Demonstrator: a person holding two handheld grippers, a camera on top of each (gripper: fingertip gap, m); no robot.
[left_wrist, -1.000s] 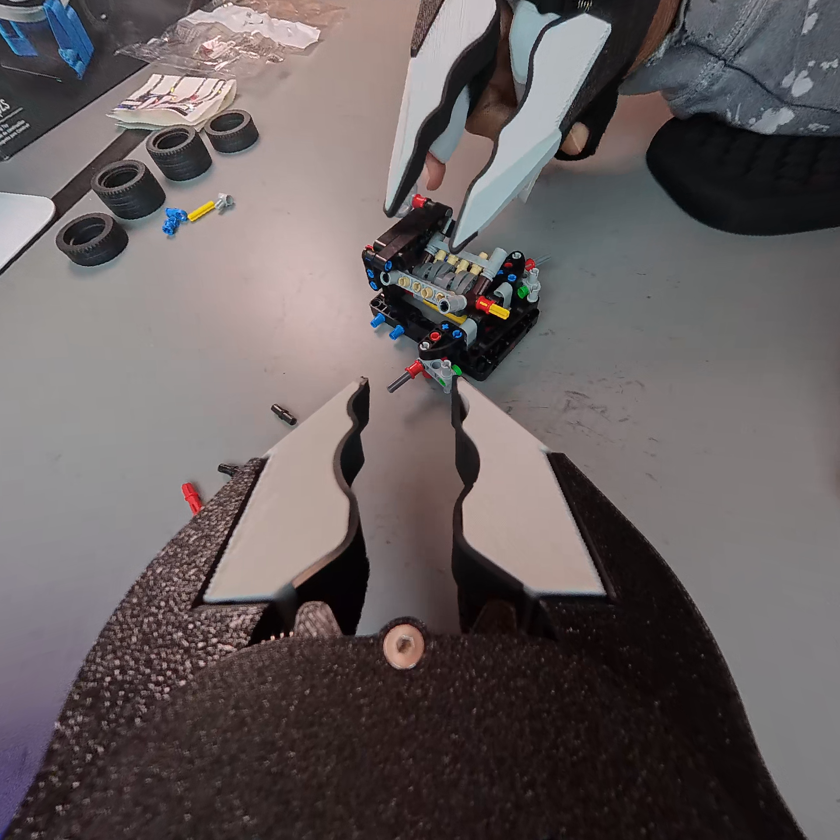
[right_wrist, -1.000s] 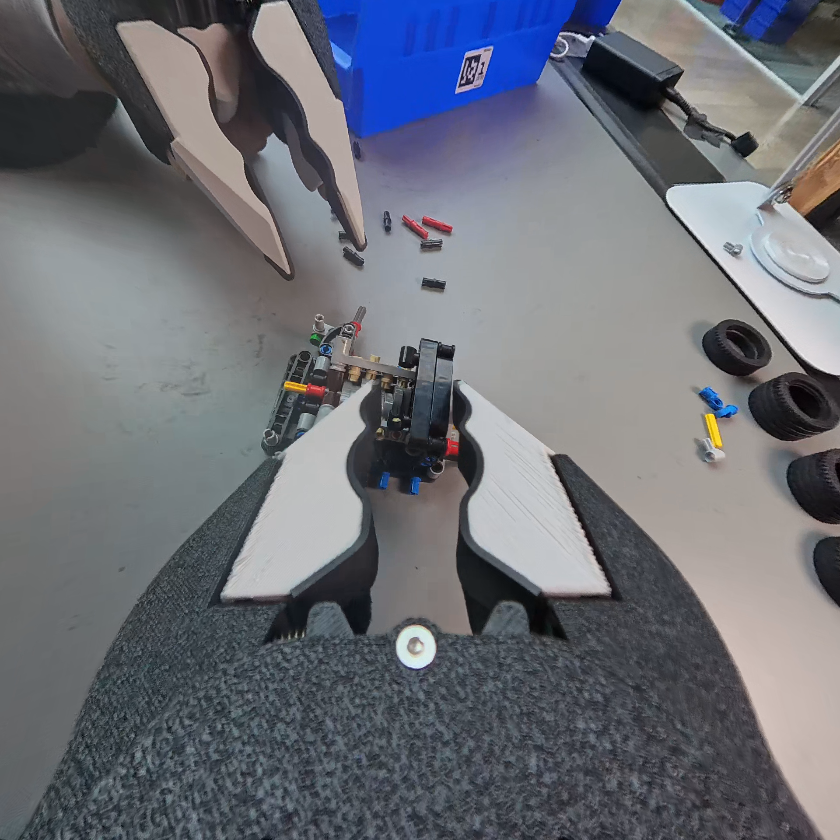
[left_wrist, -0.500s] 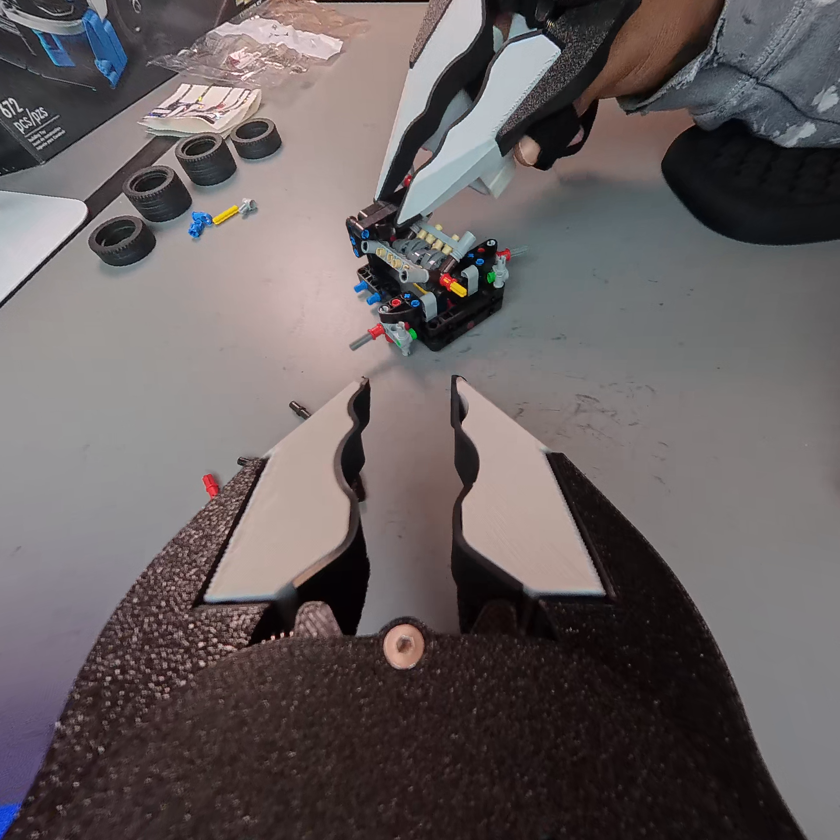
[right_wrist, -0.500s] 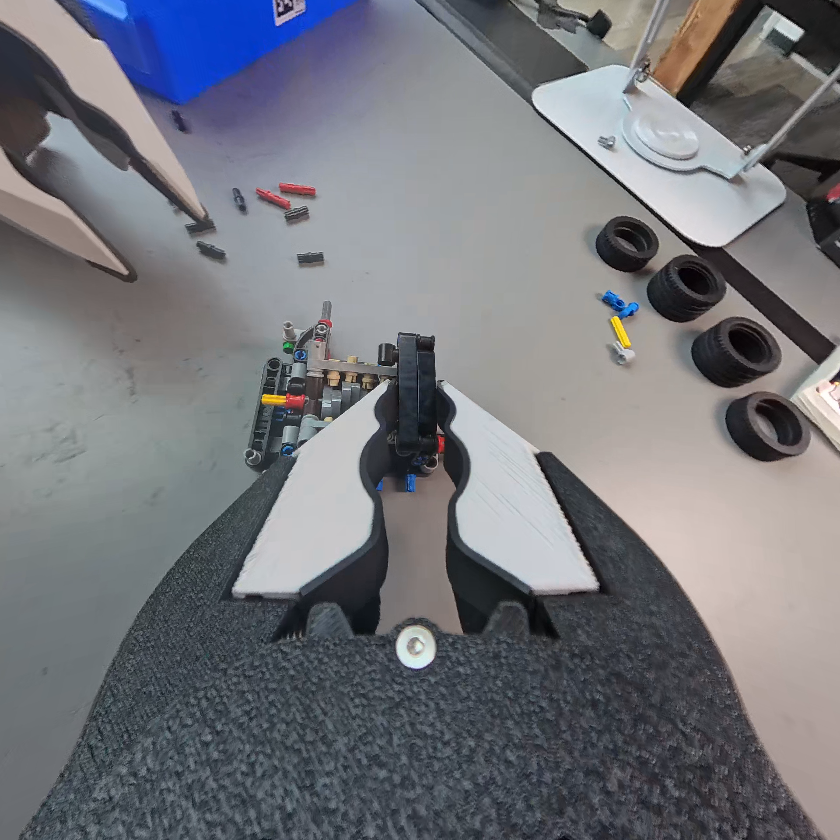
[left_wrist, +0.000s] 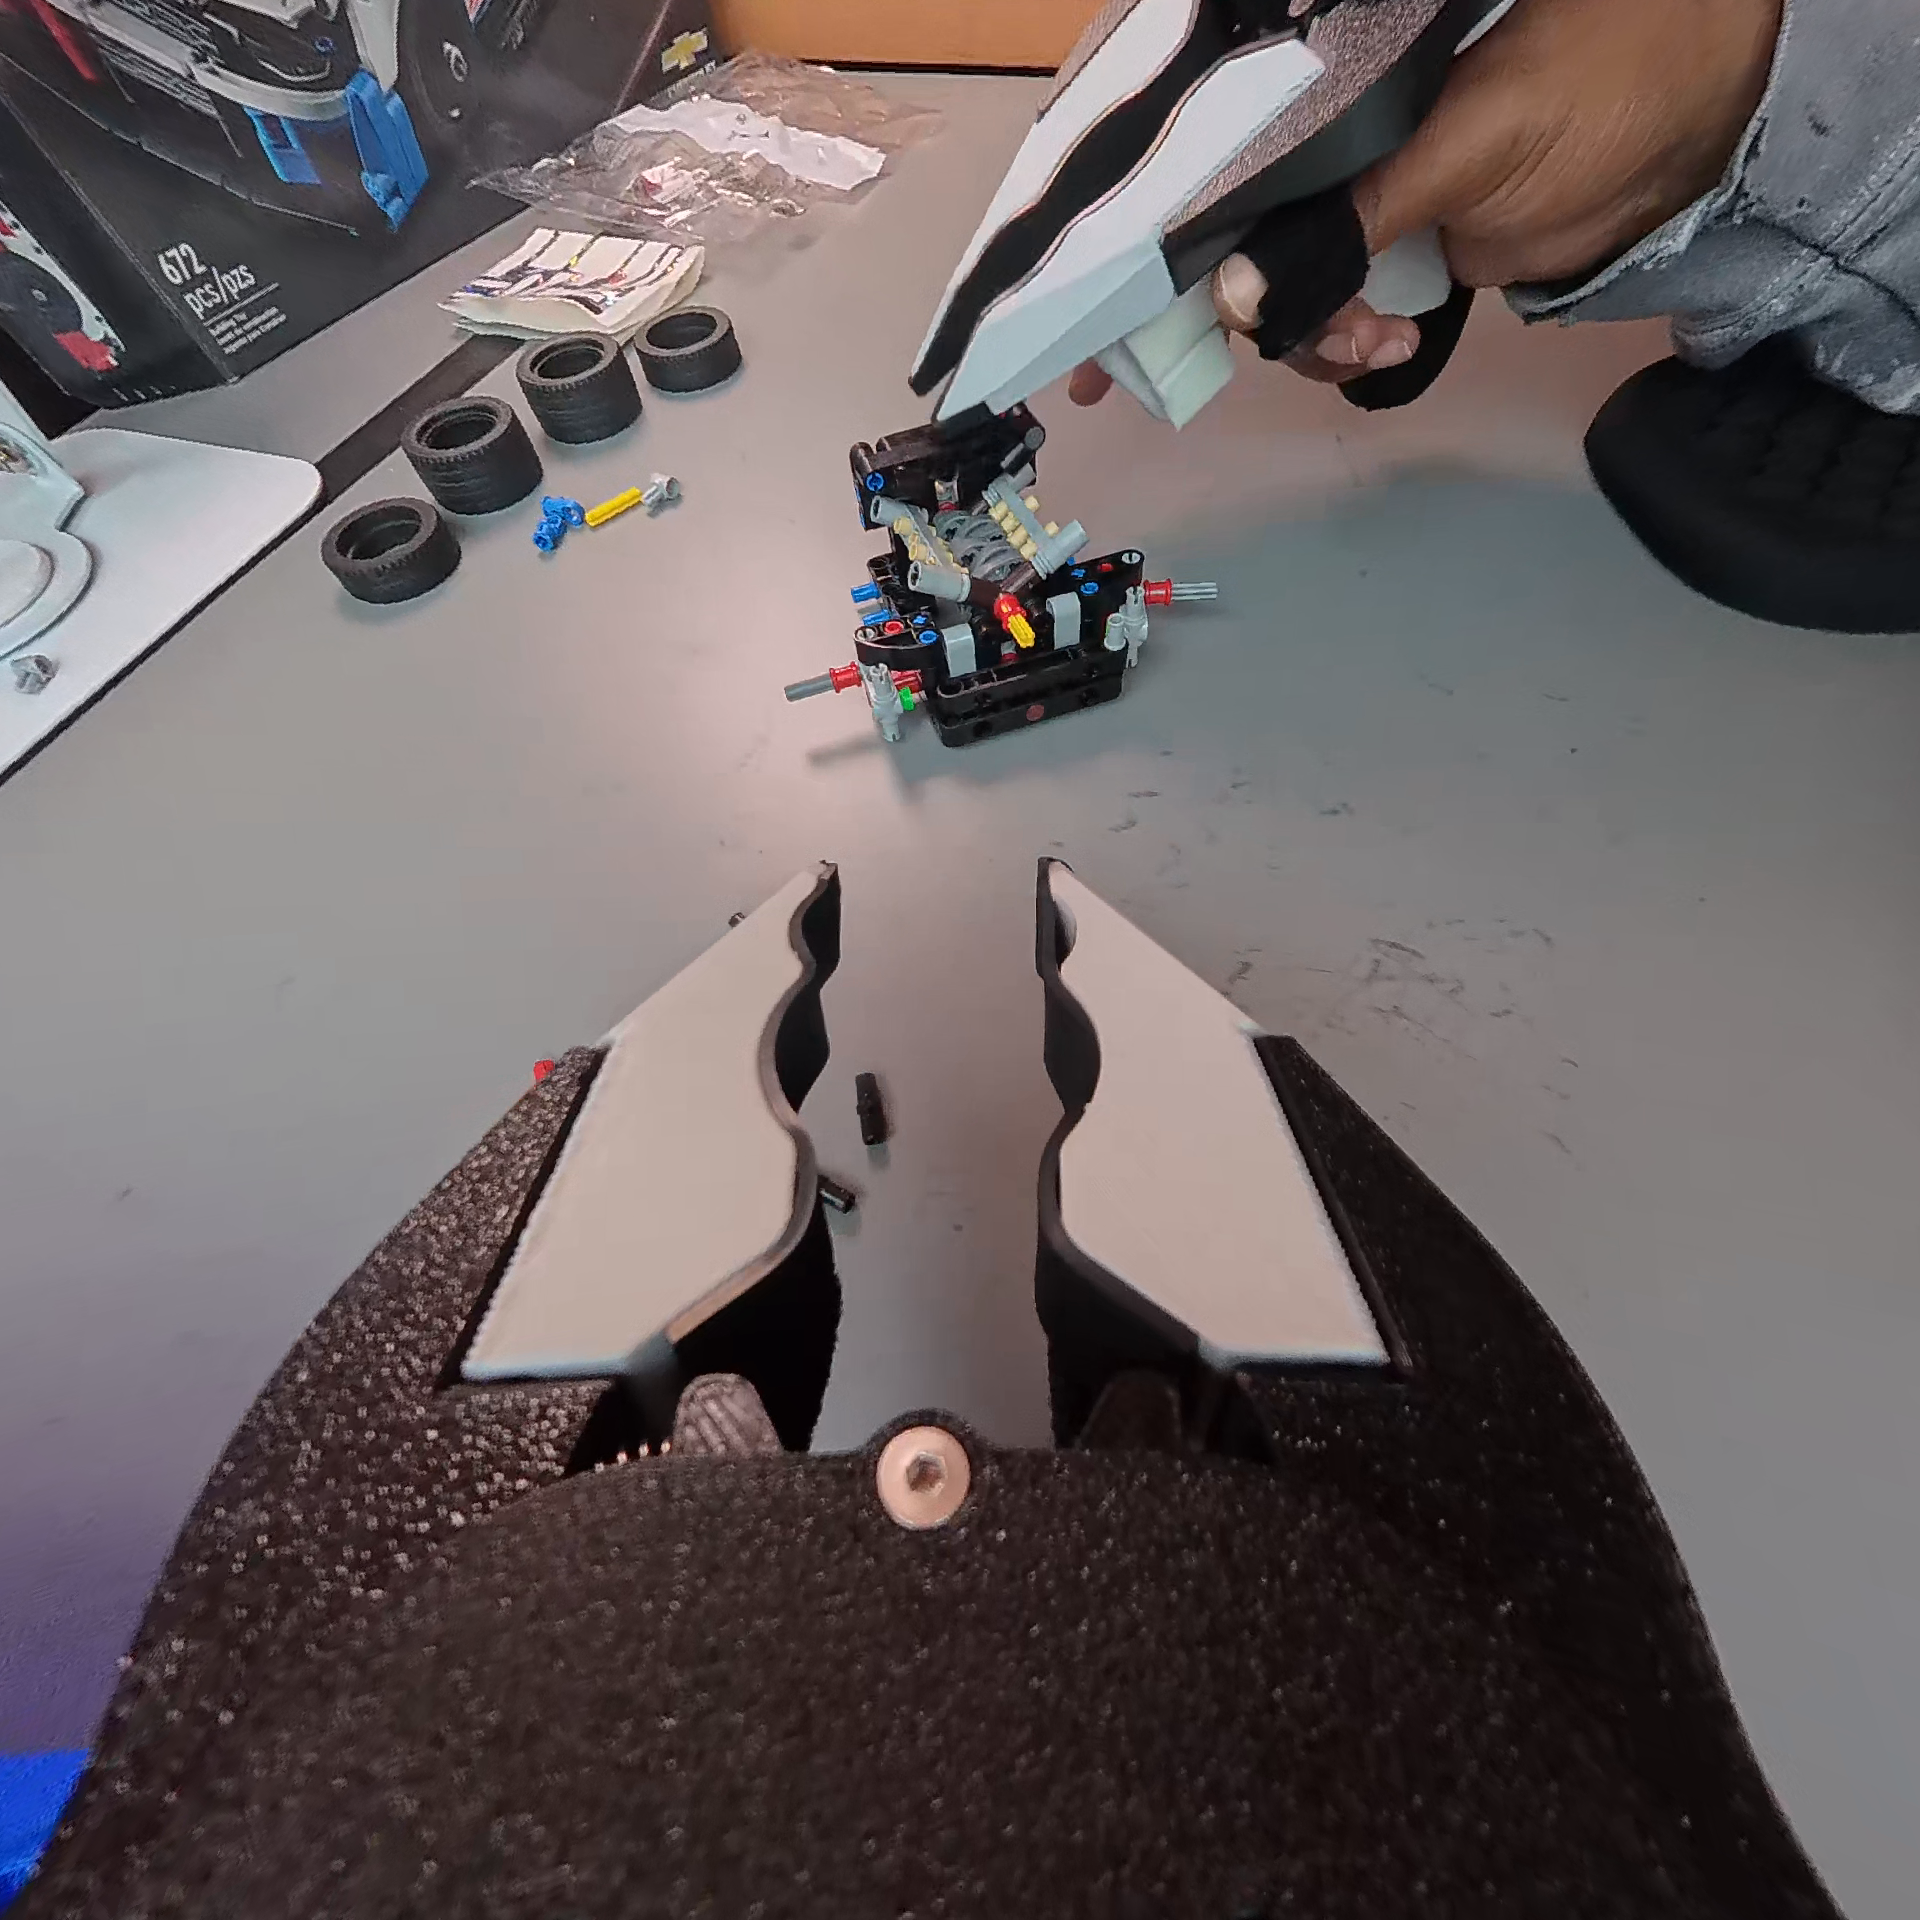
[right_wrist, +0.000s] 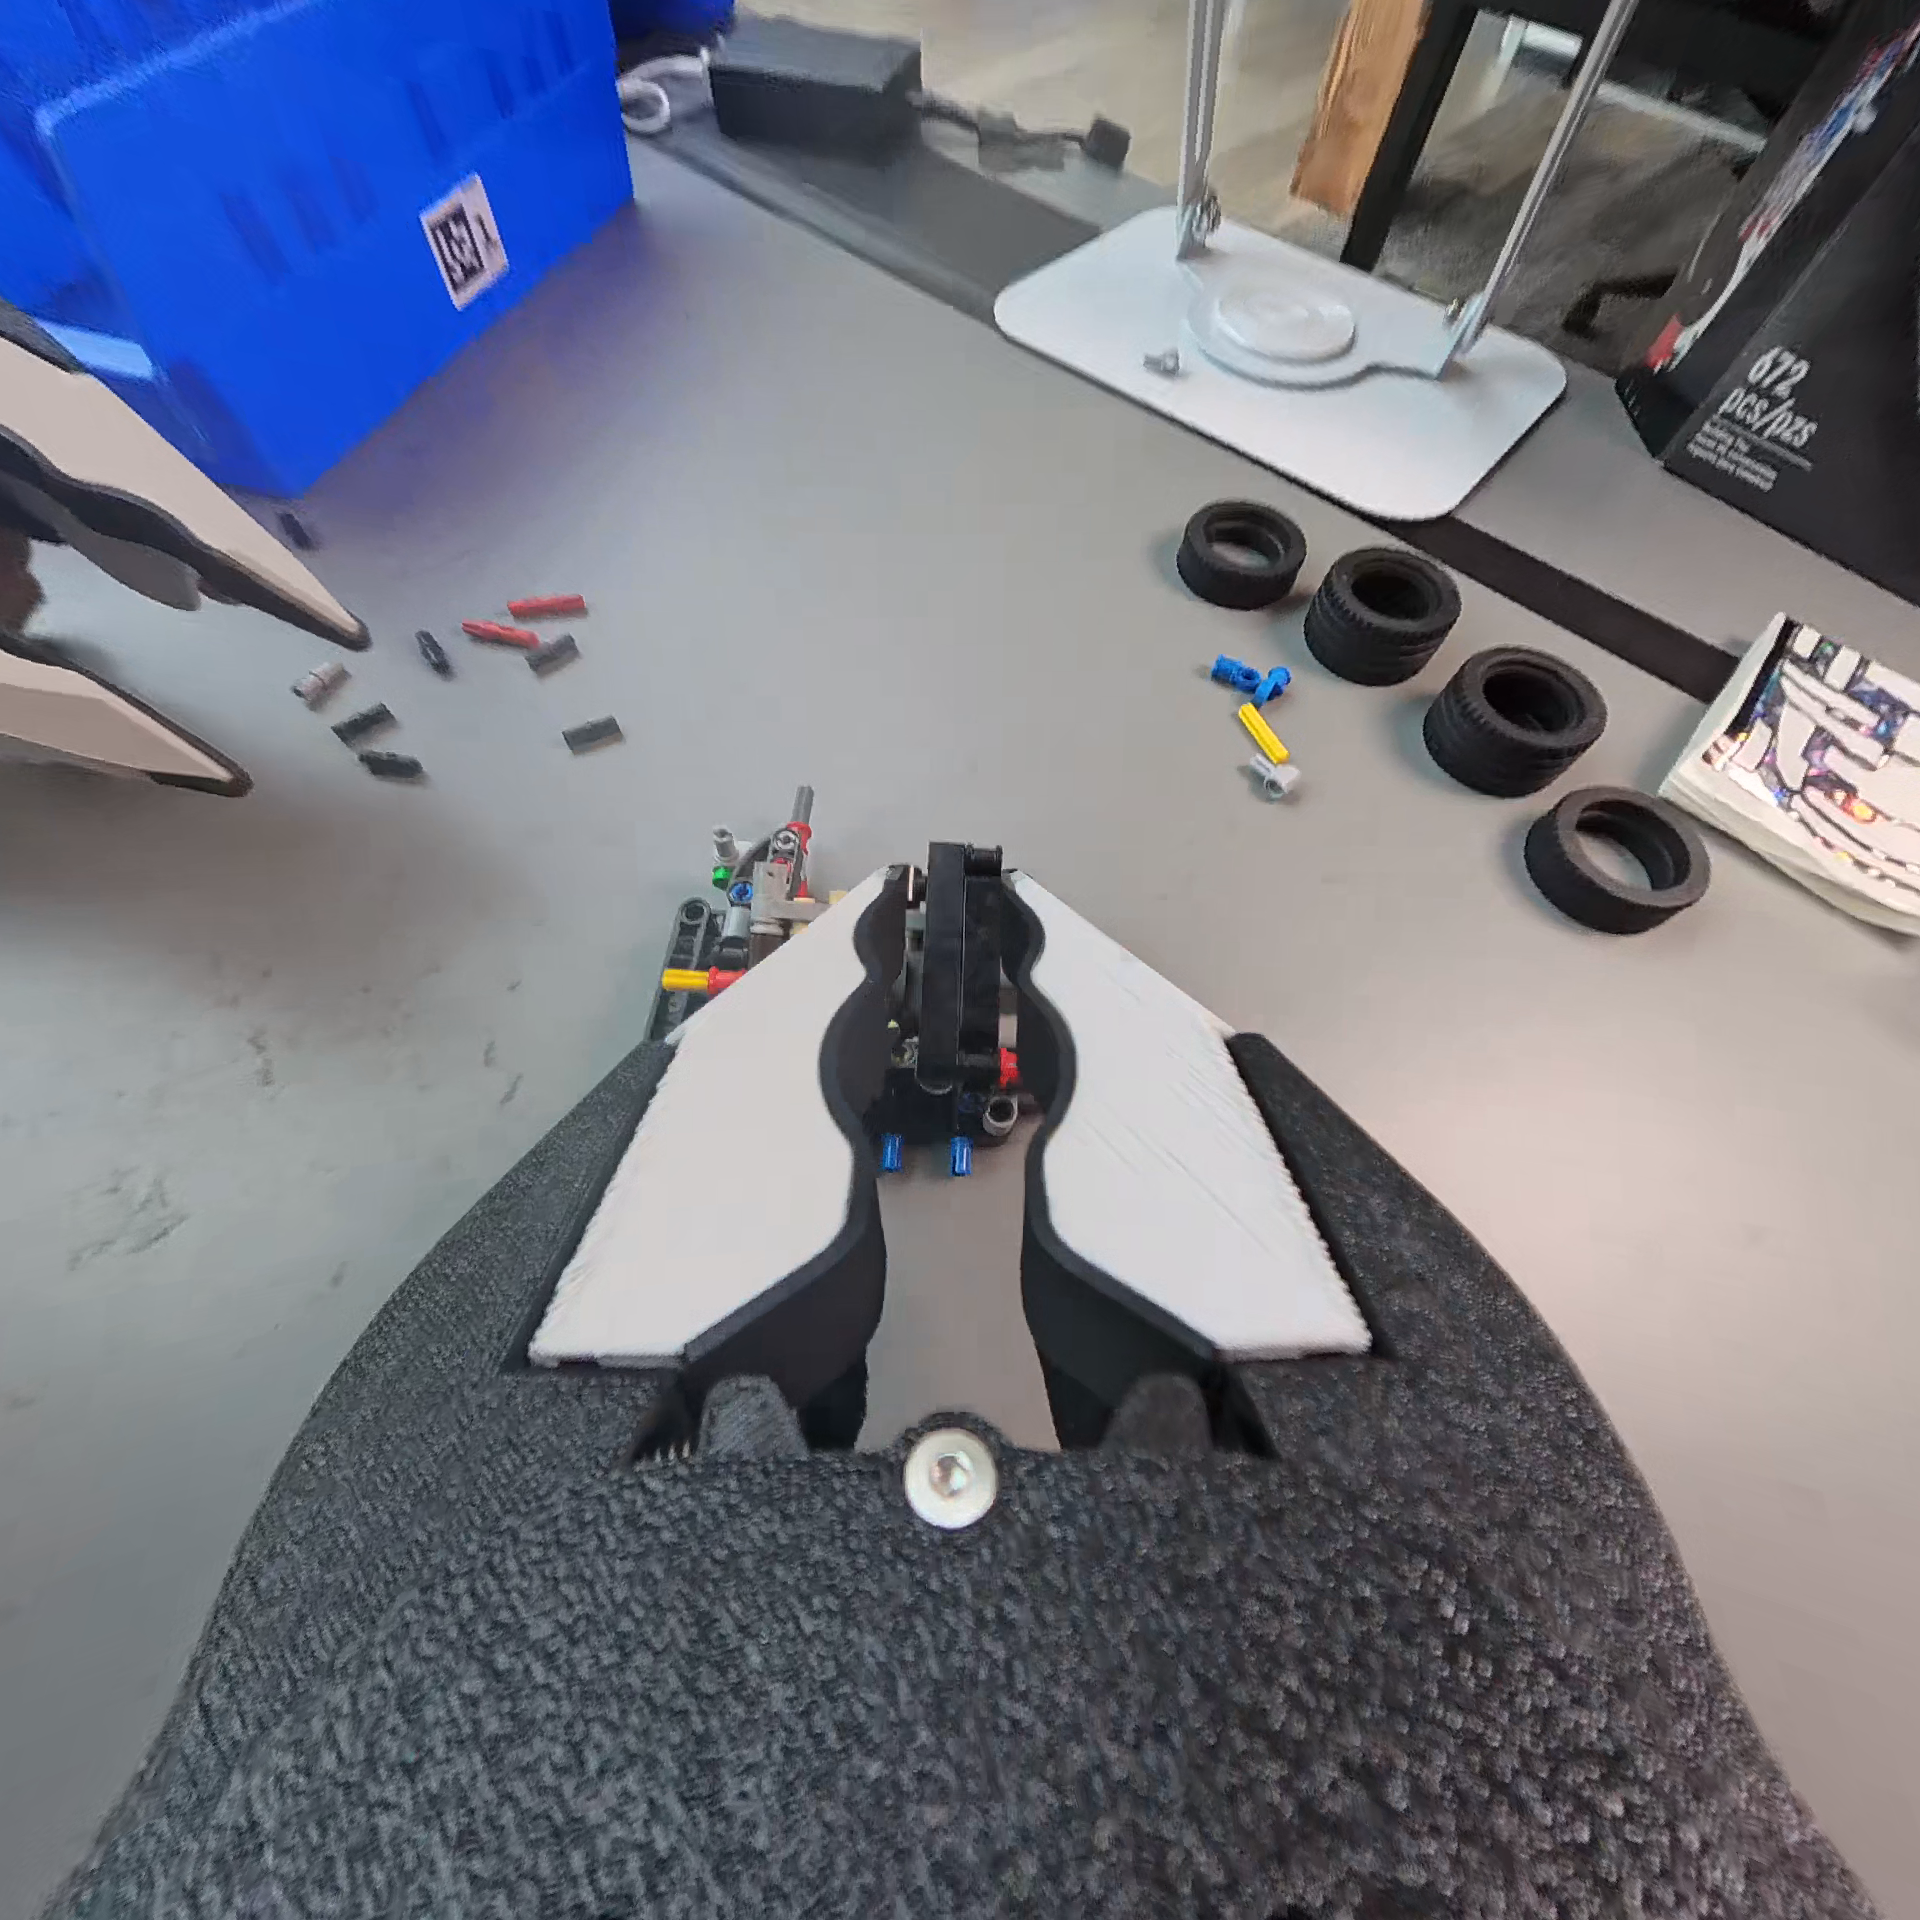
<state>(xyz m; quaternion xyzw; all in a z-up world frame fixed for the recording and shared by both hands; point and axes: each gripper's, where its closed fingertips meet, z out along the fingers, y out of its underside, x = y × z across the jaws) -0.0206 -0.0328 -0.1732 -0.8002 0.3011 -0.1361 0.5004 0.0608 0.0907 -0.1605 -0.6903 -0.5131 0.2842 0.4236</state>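
Observation:
A small black and grey brick assembly (left_wrist: 987, 603) with coloured pins and axles sits on the grey table (left_wrist: 1351, 935). My right gripper (right_wrist: 954, 878) is shut on the assembly's upright black frame (right_wrist: 961, 966). In the left wrist view it comes down from the top right (left_wrist: 935, 400), held by a hand (left_wrist: 1538, 156). My left gripper (left_wrist: 935, 868) is open and empty, some way short of the assembly. A small black pin (left_wrist: 871, 1107) lies on the table between its fingers. The left gripper also shows at the left edge of the right wrist view (right_wrist: 291, 707), beside loose red and black pins (right_wrist: 499, 675).
Several black tyres (left_wrist: 468, 457) (right_wrist: 1382, 613) lie in a row, with small blue, yellow and grey parts (left_wrist: 603, 507) near them. A sticker sheet (left_wrist: 582, 270), a dark product box (left_wrist: 208, 156), a blue bin (right_wrist: 312, 260) and a white stand base (right_wrist: 1299, 353) ring the table. Left tips to right tips: about 15 cm.
My right gripper closed on the upright black frame and turned the assembly. My left gripper drew back from the assembly and stays open.

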